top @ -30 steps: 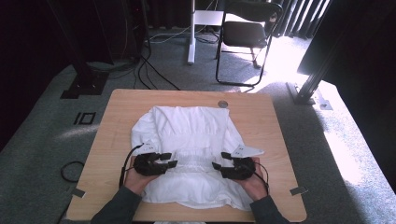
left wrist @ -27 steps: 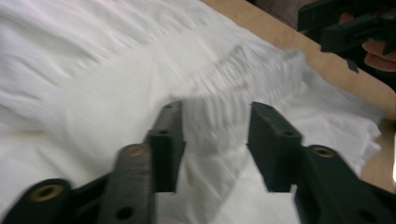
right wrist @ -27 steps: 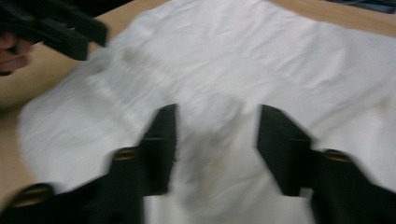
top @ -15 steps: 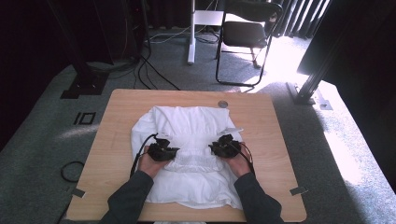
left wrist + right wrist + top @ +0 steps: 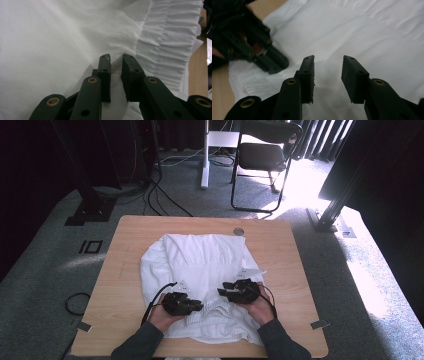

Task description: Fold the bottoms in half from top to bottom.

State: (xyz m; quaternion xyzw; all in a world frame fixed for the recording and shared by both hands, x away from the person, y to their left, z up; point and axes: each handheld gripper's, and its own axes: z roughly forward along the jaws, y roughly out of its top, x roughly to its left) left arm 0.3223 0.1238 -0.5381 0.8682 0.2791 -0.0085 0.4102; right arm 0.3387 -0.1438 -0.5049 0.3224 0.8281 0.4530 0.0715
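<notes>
A white garment (image 5: 200,260) lies spread on the wooden table (image 5: 125,255), with its gathered band (image 5: 162,50) bunched near the front edge. My left gripper (image 5: 199,306) rests low over the garment's front left part and points right. Its jaws (image 5: 116,57) stand a narrow gap apart and have just been opening; cloth lies under them and none is pinched. My right gripper (image 5: 223,293) hovers over the front right part and points left. Its jaws (image 5: 328,58) are wider, have just been opening too, and hold nothing. The left gripper (image 5: 249,50) also appears in the right gripper view.
A small round disc (image 5: 238,231) lies near the table's far edge. Behind the table stand a black chair (image 5: 265,155) and a white post (image 5: 204,155), with cables (image 5: 165,195) on the carpet. Bare wood flanks the garment on both sides.
Both hands first went forward and inward over the garment with the jaws closing. They then drew back toward the near edge with the jaws wider, the left farther back. The front band now lies bunched.
</notes>
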